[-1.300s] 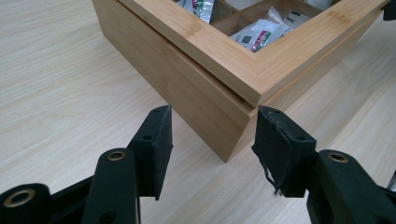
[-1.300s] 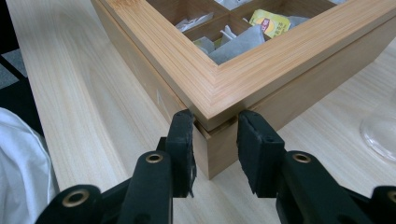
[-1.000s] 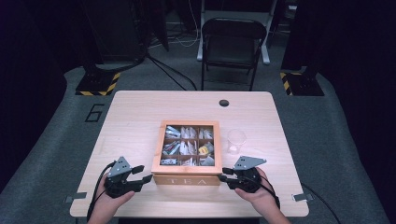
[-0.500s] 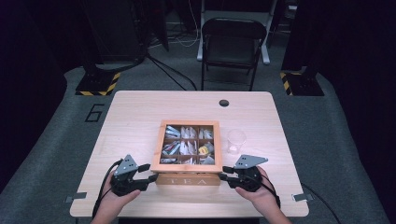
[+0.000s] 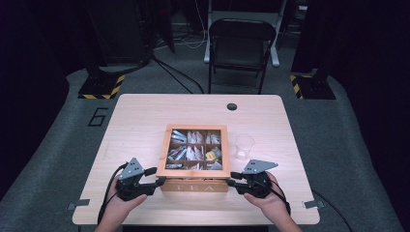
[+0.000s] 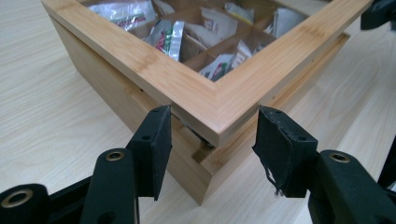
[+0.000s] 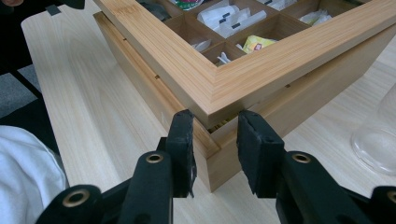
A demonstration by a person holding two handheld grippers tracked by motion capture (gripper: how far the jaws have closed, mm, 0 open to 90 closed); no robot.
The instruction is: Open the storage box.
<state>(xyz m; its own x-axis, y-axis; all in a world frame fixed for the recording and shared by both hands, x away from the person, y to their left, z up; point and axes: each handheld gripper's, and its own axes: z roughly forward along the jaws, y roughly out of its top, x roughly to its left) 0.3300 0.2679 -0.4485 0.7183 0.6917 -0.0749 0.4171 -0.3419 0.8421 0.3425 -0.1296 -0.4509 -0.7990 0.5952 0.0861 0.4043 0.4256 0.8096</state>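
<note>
1. Two grippers sit at the lower edge of the high view: the left gripper (image 5: 153, 176) at lower left and the right gripper (image 5: 235, 179) at lower right, each at one near corner of the wooden tea box (image 5: 196, 151). From this height the jaws are too small to judge.
2. The person's forearms are cut off by the bottom of the high view, and the packets (image 5: 192, 151) inside the box are hard to read there.
3. The left gripper view shows what the high view does not: the lid (image 6: 205, 88) is lifted slightly, with a dark gap under its corner. The left gripper (image 6: 211, 140) has its jaws apart, one pad on each side of that corner; I cannot tell if the left pad touches the wood, and the right pad stands clear.
4. The right gripper view shows the other near corner, lower centre of the frame, between the jaws of the right gripper (image 7: 215, 140). Its jaws are parted too, and a grip cannot be confirmed.
5. A clear plastic cup (image 5: 244, 146) stands just right of the box; the right gripper view cuts it off at the right edge (image 7: 378, 135).
</note>
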